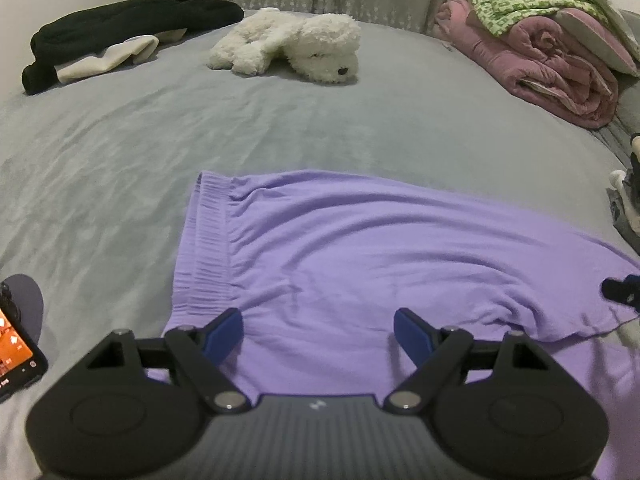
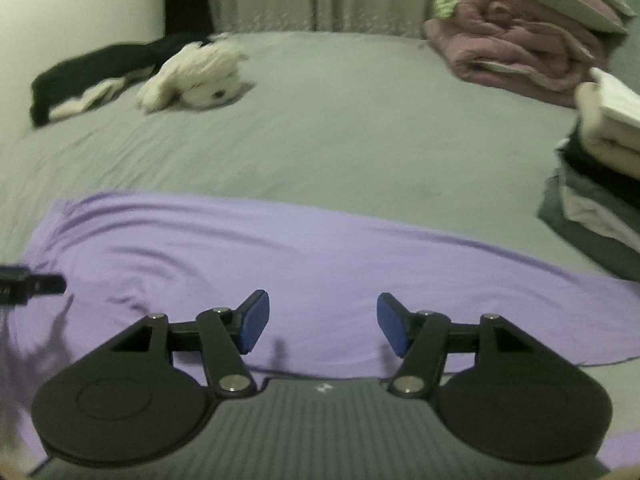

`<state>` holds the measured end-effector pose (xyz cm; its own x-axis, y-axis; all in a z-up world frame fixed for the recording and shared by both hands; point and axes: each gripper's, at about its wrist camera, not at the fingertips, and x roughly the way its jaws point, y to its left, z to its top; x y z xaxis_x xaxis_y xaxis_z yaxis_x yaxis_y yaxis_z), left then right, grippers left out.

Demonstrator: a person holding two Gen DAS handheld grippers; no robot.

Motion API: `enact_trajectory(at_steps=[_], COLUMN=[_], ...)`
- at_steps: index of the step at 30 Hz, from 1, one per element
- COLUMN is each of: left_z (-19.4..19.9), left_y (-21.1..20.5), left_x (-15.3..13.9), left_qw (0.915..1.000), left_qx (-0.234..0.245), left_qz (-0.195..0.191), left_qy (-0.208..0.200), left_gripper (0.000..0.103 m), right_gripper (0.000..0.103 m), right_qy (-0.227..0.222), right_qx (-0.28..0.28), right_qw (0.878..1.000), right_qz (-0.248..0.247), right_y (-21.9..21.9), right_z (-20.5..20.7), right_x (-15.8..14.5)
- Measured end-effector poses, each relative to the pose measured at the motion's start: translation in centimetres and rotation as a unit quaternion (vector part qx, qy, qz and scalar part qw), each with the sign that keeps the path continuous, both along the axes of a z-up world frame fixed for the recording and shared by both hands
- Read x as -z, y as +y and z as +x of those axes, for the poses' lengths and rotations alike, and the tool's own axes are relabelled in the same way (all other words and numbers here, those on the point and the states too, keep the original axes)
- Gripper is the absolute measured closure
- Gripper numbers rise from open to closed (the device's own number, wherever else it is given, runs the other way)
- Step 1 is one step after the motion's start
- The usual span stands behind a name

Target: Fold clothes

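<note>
**Purple garment laid out, folding barely begun**

Left gripper [image 1: 318, 334]: blue-padded jaws spread wide, nothing between them, hovering over the near edge of the lilac knit garment with a gathered elastic waistband [image 1: 360, 256]. Released.

Right gripper [image 2: 323, 326]: jaws likewise apart and empty, poised above the same lilac cloth further along its length. Released. Its view is motion-blurred.

Garment: lies flat and lengthways along the near edge of the grey-sheeted bed [image 1: 200, 128], waistband toward the left, the rest running off to the right. Some ripples near the waistband end; otherwise spread. It may already be doubled over once lengthways, but I cannot tell from these views.

Done, by my reading: a stack of folded clothes in grey, black and cream [image 2: 600, 176] sits at the right edge of the bed, which suggests several pieces finished.

Left: this lilac piece still needs its folds. A loose black and cream heap of clothing [image 1: 112, 40] at the far left corner looks unfolded as well.

Also there: white fluffy plush dog [image 1: 288, 46] toward the far edge, rolled pink quilt [image 1: 560, 72] with green patterned cloth atop at the far right corner, a phone with an orange screen [image 1: 16, 344] at the near left.
</note>
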<state>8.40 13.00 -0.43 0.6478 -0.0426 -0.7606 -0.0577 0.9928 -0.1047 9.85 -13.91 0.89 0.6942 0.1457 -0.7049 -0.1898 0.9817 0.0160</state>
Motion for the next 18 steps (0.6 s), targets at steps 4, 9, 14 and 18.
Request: enact_trajectory(at_steps=[4,9,14,18], left_z=[0.1,0.1,-0.2,-0.4], left_y=[0.9,2.4,3.9,4.6], left_x=[0.3,0.2,0.0,-0.1], left_qw=[1.0,0.9993,0.9971,0.9961], left_qx=[-0.001,-0.006,-0.019,-0.027], left_qz=[-0.006,-0.037,-0.073,-0.084], left_qy=[0.006,0.008,0.003,-0.003], left_gripper=[0.032,0.042,0.055,0.066], right_gripper=[0.039,0.039,0.039,0.039], right_qy=[0.004,-0.006,-0.016,-0.023], right_qx=[-0.031,-0.078,-0.113,-0.149], right_qw=[0.999,0.996,0.992,0.987], right_qz=[-0.013,-0.037,-0.045,-0.052], right_y=[1.9,4.5,6.9,9.4], right_z=[-0.1,0.5,2.1,3.0], right_x=[0.4,0.5,0.3,0.6])
